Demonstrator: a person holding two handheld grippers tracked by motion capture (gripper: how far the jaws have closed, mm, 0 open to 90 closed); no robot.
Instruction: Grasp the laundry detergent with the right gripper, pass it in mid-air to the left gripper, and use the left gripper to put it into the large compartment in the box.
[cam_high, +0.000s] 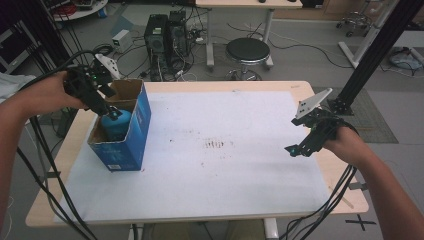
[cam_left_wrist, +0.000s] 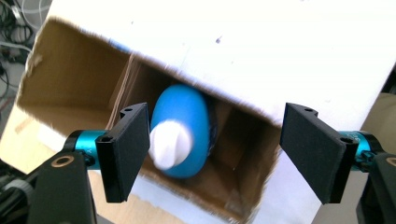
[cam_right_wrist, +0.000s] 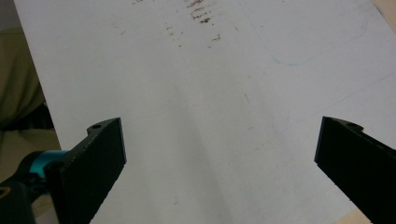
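Observation:
A blue cardboard box (cam_high: 127, 142) with its top open stands at the table's left side. Inside it a blue bottle (cam_high: 116, 126) with a white cap (cam_left_wrist: 169, 142) stands upright. My left gripper (cam_high: 112, 111) hovers over the box's open top, pointing down at the bottle. In the left gripper view the bottle (cam_left_wrist: 184, 121) sits below the left gripper (cam_left_wrist: 215, 154), close to one jaw; the jaws stand wide apart and press on nothing. My right gripper (cam_high: 295, 149) is open above the right part of the white sheet (cam_high: 225, 165), nothing between its fingers (cam_right_wrist: 100, 158).
The box's brown inner walls (cam_left_wrist: 70, 88) rise around the bottle. Brown stains (cam_high: 215, 144) mark the sheet's middle. The wooden table's edge (cam_high: 200, 217) runs along the near side. A black stool (cam_high: 247, 51) and computer towers (cam_high: 165, 35) stand on the floor behind.

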